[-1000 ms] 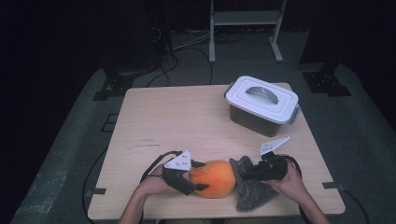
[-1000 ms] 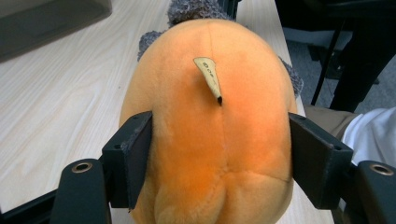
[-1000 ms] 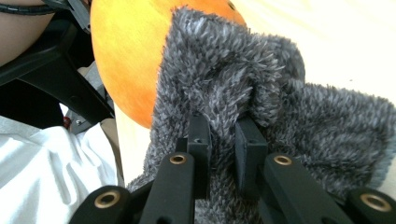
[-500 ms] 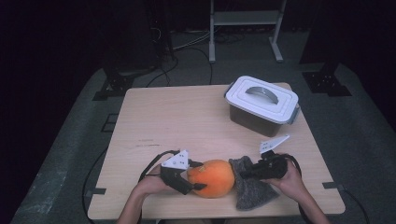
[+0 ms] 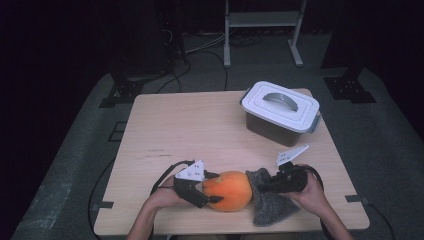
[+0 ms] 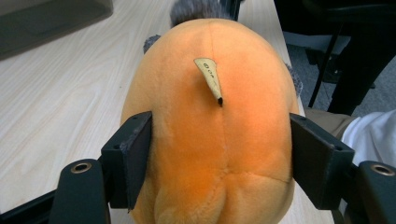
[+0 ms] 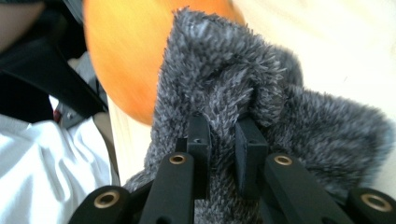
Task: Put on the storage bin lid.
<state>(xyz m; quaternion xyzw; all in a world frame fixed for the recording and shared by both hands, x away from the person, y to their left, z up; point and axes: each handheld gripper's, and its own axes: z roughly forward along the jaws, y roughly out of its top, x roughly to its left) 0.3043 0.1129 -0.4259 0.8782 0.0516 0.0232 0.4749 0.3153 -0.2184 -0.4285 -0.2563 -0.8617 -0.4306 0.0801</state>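
Observation:
An orange plush ball [image 5: 230, 190] lies near the table's front edge, and my left gripper [image 5: 212, 187] is shut on its left end. In the left gripper view both pads press into the orange plush ball [image 6: 210, 135], which carries a small tan tag. A grey fuzzy cloth [image 5: 267, 200] lies against the ball's right side. My right gripper [image 5: 265, 184] is shut on the cloth's upper edge. The right gripper view has a fold of grey fuzzy cloth [image 7: 243, 93] pinched between the two jaws of my right gripper [image 7: 223, 140], with the orange ball [image 7: 126, 51] behind it.
A grey bin with a white handled lid [image 5: 280, 112] stands at the back right of the wooden table [image 5: 190, 130]. A person's hands and forearms come in from the front edge. Cables trail from both grippers.

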